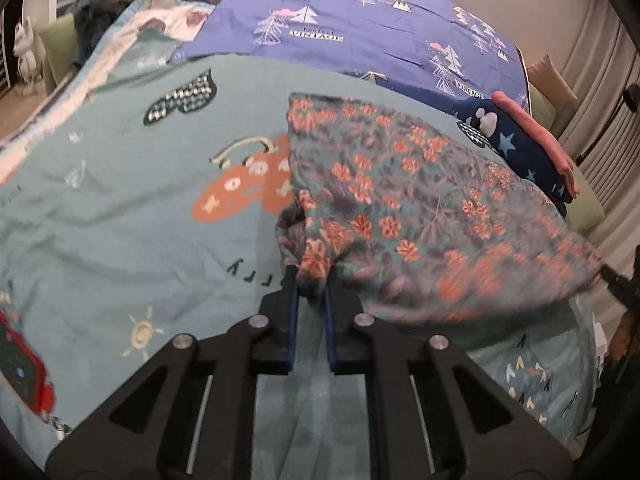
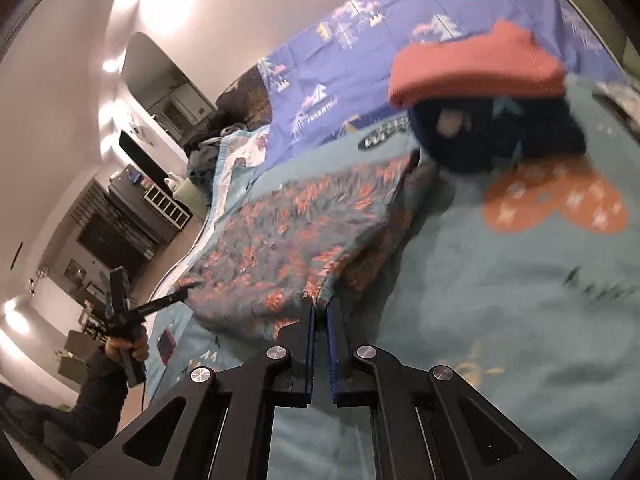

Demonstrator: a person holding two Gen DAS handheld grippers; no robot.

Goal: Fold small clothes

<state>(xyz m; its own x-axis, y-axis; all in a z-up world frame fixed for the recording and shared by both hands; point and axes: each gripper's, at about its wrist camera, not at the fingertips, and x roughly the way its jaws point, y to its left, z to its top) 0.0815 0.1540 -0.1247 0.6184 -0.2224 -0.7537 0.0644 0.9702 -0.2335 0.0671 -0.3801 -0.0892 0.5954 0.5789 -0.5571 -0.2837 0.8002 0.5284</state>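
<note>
We hold the floral garment point(image 1: 400, 216) between our two grippers, above the teal bedcover point(image 1: 120, 220) of the bed. The left gripper point(image 1: 310, 280) has its jaws pinching a bunched corner of the cloth, and the right gripper point(image 2: 322, 308) has its jaws pressed together on the near edge at the other side. The cloth hangs stretched between them, partly lifted, and its far part seems to rest on the bedcover.

Several things can go wrong from here, in our judgement. The left grip takes a thick bunch, not a flat edge, so one layer may slip out when we pull, and then the fold line becomes crooked. The right grip holds only a thin border, and a strong pull could free it. If both hands do not move together, the cloth can twist or sag in the middle and make wrinkles inside the fold.

The folded pile point(image 2: 492, 120), with a pink piece point(image 2: 476, 72) on a dark blue one, lies just beside the far edge of the garment. A wide swing of the cloth may brush this pile and disturb it. The pictures are blurred, so exact contact we cannot tell.
</note>
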